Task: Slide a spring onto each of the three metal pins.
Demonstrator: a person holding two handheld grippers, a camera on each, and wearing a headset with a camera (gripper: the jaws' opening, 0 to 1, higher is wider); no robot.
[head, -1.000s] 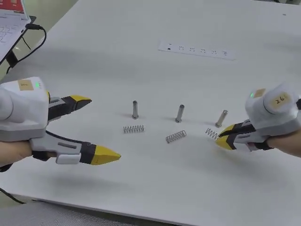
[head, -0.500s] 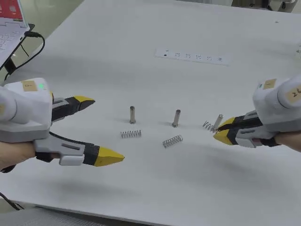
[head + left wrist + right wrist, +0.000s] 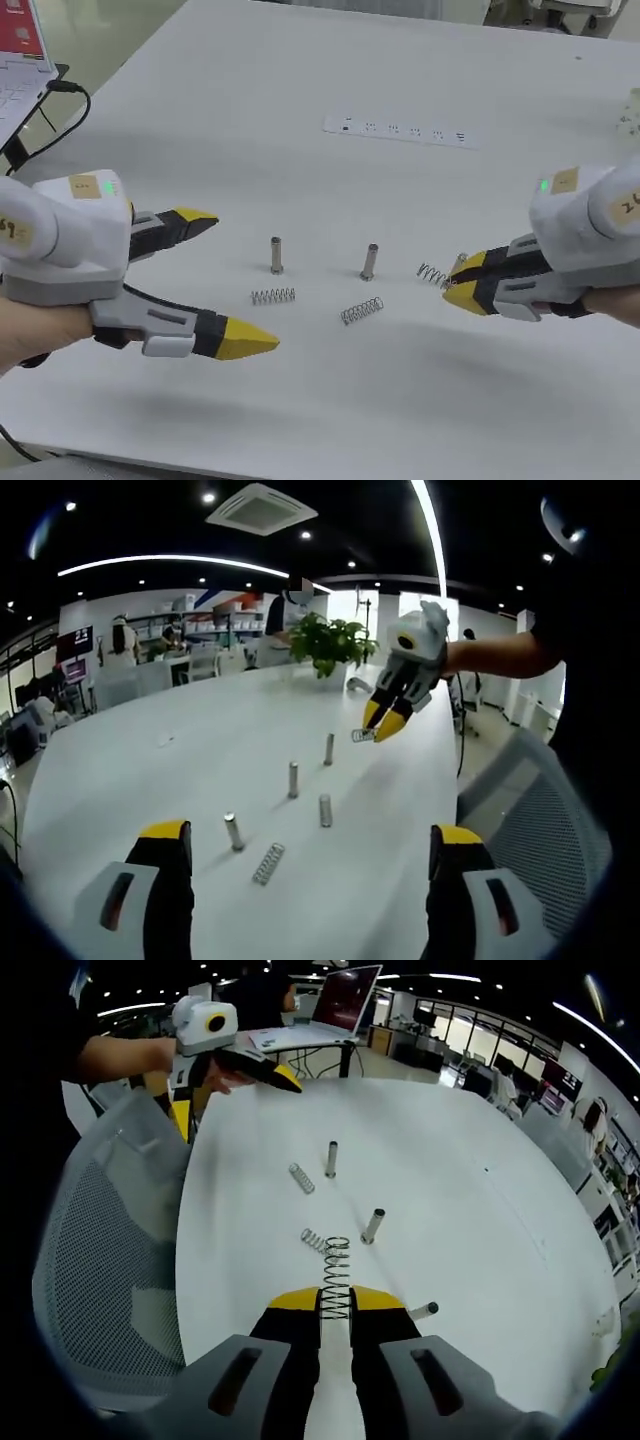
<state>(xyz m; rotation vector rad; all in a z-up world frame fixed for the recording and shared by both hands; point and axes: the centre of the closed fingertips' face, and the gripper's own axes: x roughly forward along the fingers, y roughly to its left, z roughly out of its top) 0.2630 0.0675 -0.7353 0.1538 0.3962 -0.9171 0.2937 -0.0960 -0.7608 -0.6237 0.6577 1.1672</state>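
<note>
With the jaws of my right gripper [image 3: 458, 282] closed on it, I hold a thin coiled steel spring [image 3: 336, 1275], lifted off the white table [image 3: 330, 410] with its free end pointing forward. I judge the first threading is in hand, because none of the three short upright metal pins carries a spring yet. The nearest pin [image 3: 422, 1310] stands just beside my jaw tips. Next I should bring the open coil end over its top, in line with it, and let it slide down. My left gripper [image 3: 235, 280] hangs wide open and empty, well apart. A second spring [image 3: 272, 296] and a third spring [image 3: 361, 311] lie flat near the left pin [image 3: 276, 254] and the middle pin [image 3: 369, 261]. There is open room around; the white power strip [image 3: 400, 131] is well behind, and the table edge is on my side.
</note>
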